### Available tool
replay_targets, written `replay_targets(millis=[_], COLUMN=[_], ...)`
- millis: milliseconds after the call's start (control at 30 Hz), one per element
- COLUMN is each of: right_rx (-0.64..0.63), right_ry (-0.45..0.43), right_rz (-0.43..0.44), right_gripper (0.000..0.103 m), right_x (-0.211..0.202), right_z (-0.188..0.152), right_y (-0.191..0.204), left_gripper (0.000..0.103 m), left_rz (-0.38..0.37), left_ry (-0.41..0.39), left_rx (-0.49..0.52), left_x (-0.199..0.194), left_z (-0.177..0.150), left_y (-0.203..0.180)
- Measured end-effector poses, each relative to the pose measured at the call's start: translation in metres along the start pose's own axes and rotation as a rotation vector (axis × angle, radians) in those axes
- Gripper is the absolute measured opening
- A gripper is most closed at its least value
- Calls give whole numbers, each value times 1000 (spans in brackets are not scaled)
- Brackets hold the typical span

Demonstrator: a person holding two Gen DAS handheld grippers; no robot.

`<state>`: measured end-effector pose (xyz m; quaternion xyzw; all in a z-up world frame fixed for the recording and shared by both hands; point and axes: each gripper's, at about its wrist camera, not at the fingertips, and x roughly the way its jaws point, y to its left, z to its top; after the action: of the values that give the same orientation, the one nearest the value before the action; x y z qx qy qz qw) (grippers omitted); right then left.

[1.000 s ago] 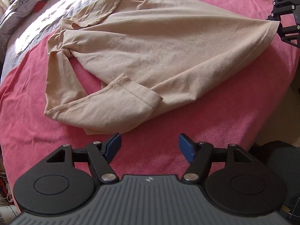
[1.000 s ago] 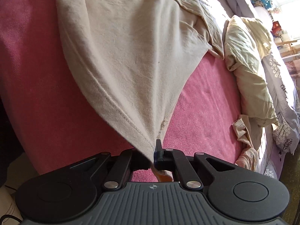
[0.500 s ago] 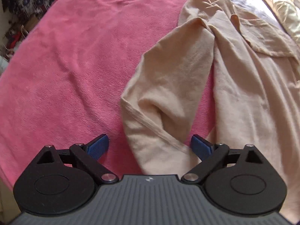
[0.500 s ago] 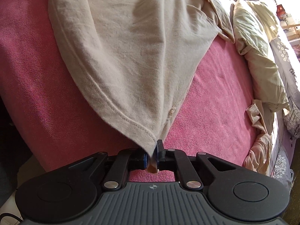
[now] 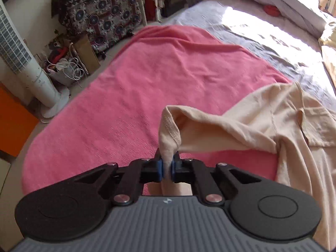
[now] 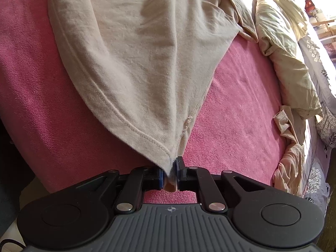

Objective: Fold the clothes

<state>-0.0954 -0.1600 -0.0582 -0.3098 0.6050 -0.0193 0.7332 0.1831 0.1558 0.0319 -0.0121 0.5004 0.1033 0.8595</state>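
A beige T-shirt [image 5: 262, 121] lies on a pink blanket [image 5: 157, 73] spread over the bed. My left gripper [image 5: 167, 163] is closing, and its blue pads pinch the sleeve cuff [image 5: 170, 126], which stands lifted off the blanket. In the right wrist view the shirt body [image 6: 136, 52] stretches away from me over the blanket [image 6: 237, 115]. My right gripper [image 6: 170, 172] holds the hem corner [image 6: 166, 157]; its jaws are opening slightly, with the cloth still pressed between them and pulled taut.
The blanket's left edge drops to a floor with a white tower fan [image 5: 25, 63], cables and a patterned covered cabinet [image 5: 100, 12]. A grey sheet [image 5: 262, 42] lies beyond the blanket. A crumpled pale yellow garment [image 6: 281, 48] and another beige one [image 6: 292, 147] lie at the right.
My left gripper swung over from the shirt's hem side to the sleeve, went from open to shut on the cuff and raised it. The right gripper stayed put, its jaws parting a little.
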Motion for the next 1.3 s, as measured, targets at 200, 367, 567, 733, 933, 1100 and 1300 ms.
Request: replay_targets(millis=[200, 367, 567, 733, 933, 1100, 1300], right_rx=[13, 18, 50, -129, -283, -190, -269], right_ry=[-12, -99, -331, -564, -558, -531, -438], right_rz=[4, 26, 229, 357, 393, 578, 792], right_gripper=[26, 53, 65, 67, 6, 5, 8], right_x=[-2, -25, -70, -79, -59, -76, -93], right_z=[0, -3, 38, 119, 195, 190, 159], right_y=[-3, -12, -19, 37, 106, 84, 86], left_gripper=[26, 49, 78, 76, 76, 76, 76], left_rz=[171, 203, 93, 61, -83, -214, -301], left_ry=[10, 222, 263, 278, 267, 303, 359], left_rx=[149, 278, 200, 206, 323, 347, 389], left_x=[43, 101, 85, 65, 32, 21, 16], left_z=[34, 27, -5, -24, -54, -77, -102], left_y=[13, 4, 37, 53, 40, 25, -2])
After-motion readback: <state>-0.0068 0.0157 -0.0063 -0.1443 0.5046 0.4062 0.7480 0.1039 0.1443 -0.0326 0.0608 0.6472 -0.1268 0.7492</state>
